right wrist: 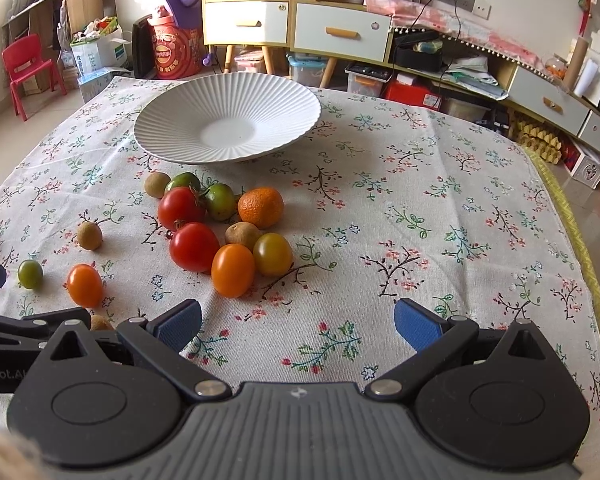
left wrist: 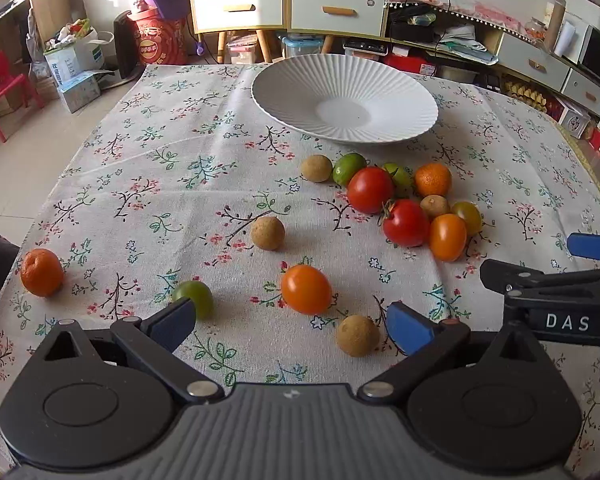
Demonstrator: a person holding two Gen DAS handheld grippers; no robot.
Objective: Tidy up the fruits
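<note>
Left gripper (left wrist: 290, 320): jaws spread, empty, low over loose orange tomato (left wrist: 306, 289) and brown fruit (left wrist: 357, 335), probably longan. Right gripper (right wrist: 298, 326): spread, empty, above bare cloth. Clustered fruits (right wrist: 220, 228): mid-table, unsorted. White ribbed plate (right wrist: 172, 120): farthest, held nothing. Task judged unstarted; every fruit remained.

The plate (left wrist: 380, 80) is white and matt, with thin ridges all around. The cloth (right wrist: 420, 200) on the bench looks rough and woven, with printed flowers. The tomatoes (left wrist: 370, 189) are smooth and shiny. The brown fruits (left wrist: 267, 233) look dull and rough. Each hand-held gripper (right wrist: 298, 326) is black plastic with blue pads (right wrist: 414, 328) and shiny metal pins (right wrist: 385, 388).
</note>
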